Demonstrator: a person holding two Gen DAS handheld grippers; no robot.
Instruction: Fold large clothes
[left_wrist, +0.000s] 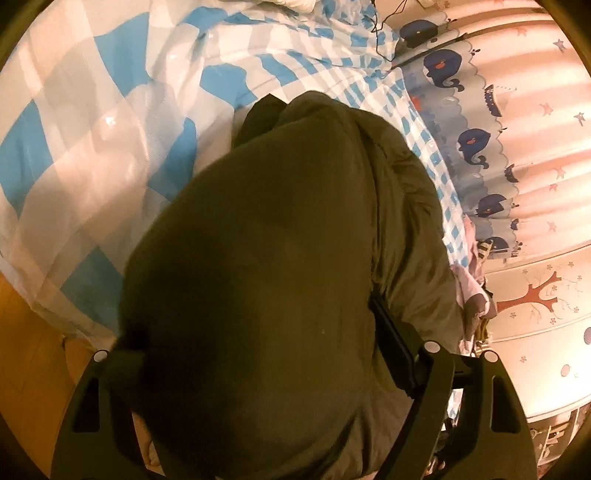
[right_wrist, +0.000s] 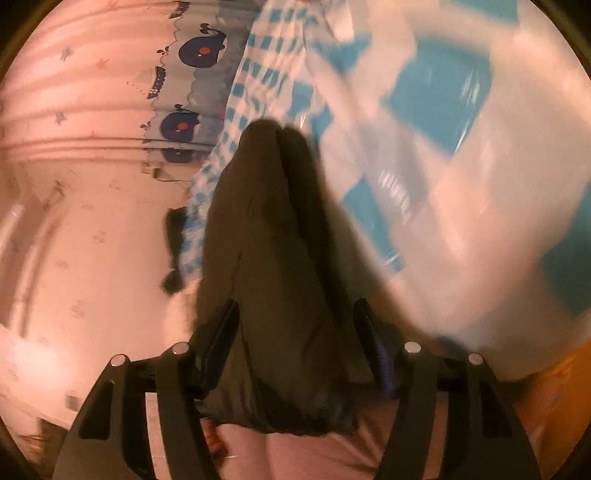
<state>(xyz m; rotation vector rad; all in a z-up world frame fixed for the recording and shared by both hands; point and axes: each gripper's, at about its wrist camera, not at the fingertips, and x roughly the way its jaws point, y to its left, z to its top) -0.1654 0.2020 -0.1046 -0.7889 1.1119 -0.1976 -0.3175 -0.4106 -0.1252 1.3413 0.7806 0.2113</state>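
Note:
A large dark olive garment (left_wrist: 280, 258) hangs over the bed and fills the middle of the left wrist view. My left gripper (left_wrist: 258, 354) has the cloth bunched between its fingers; the left finger is mostly hidden by cloth, the right finger (left_wrist: 393, 339) presses the fabric. In the right wrist view the same garment (right_wrist: 273, 258) runs as a thick folded roll between the fingers of my right gripper (right_wrist: 295, 325), which clamps it. The view is blurred.
The bed is covered by a blue and white checked quilt (left_wrist: 92, 129) (right_wrist: 461, 166). A curtain with whale prints (left_wrist: 472, 140) (right_wrist: 184, 125) hangs behind. Pink clothes (left_wrist: 469, 291) lie at the bed's far edge. Wooden floor (left_wrist: 26, 350) shows at lower left.

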